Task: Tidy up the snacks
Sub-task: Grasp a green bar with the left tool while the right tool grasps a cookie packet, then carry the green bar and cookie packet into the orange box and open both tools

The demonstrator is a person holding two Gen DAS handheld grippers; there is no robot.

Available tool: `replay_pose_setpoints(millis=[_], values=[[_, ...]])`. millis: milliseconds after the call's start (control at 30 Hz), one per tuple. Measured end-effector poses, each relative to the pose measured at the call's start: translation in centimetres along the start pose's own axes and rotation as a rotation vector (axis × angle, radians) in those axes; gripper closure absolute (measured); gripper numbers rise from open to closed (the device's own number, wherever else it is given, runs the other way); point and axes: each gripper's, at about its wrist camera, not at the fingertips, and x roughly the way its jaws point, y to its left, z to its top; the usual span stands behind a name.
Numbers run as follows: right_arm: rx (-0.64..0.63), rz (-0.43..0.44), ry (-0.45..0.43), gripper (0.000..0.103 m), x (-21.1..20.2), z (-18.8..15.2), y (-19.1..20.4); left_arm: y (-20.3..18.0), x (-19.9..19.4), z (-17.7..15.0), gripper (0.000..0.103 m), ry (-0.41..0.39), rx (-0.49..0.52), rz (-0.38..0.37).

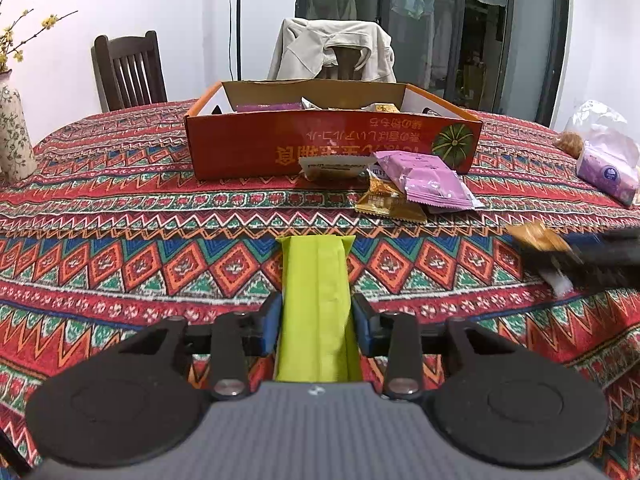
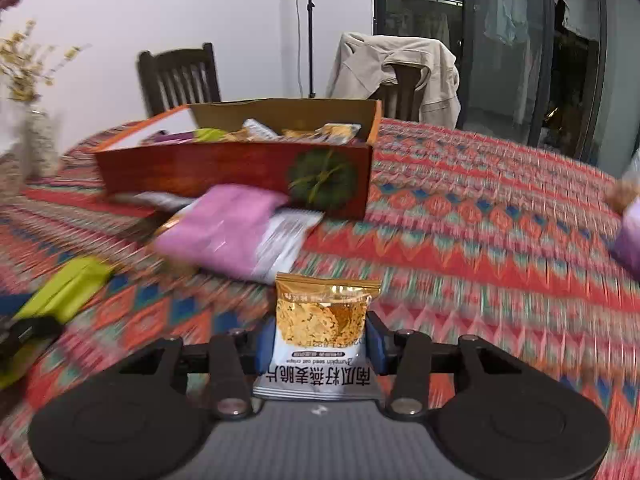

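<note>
our left gripper (image 1: 316, 322) has its blue fingers (image 1: 270, 322) pressed on a green packet (image 1: 316, 292), which sticks out ahead over the patterned worktop (image 1: 120, 216). our right gripper (image 2: 320, 342) holds a gold packet (image 2: 324, 320) of pumpkin seed oat crisps between its fingers (image 2: 375, 344), upright and facing us. ahead of both stands the orange box (image 1: 256, 144), open-topped, with several snacks already inside. just in front of the box, near its right end, lies a small pile: a purple packet (image 1: 424, 178) on top of a gold one and a white one touching the box wall. from the left view the right gripper and its packet show blurred at the right edge. a vase (image 1: 12, 128) stands far left, and a tissue pack (image 1: 608, 172) far right. two chairs stand behind the worktop, one draped with a pale jacket (image 1: 332, 48).
</note>
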Motion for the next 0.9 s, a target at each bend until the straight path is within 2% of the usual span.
replay_pose_setpoints(millis=[233,633,733,900], values=[[-0.032,0.042,-0.012,0.058,-5.0,-3.2,2.5,0.1,-2.8,-0.4,0.069,-0.034,-0.033,-0.018],[-0.027,0.066,-0.05,0.058,-6.4,-3.6,4.1,1.1,-5.6,-0.4,0.069,-0.074,-0.053,0.0],[-0.029,0.085,-0.059,0.058,-6.2,-2.9,4.4,1.5,-5.7,1.6,0.069,-0.117,-0.043,-0.021],[-0.031,0.124,-0.112,0.059,-6.0,0.7,4.0,3.6,-5.3,8.2,0.068,-0.245,-0.02,-0.082]])
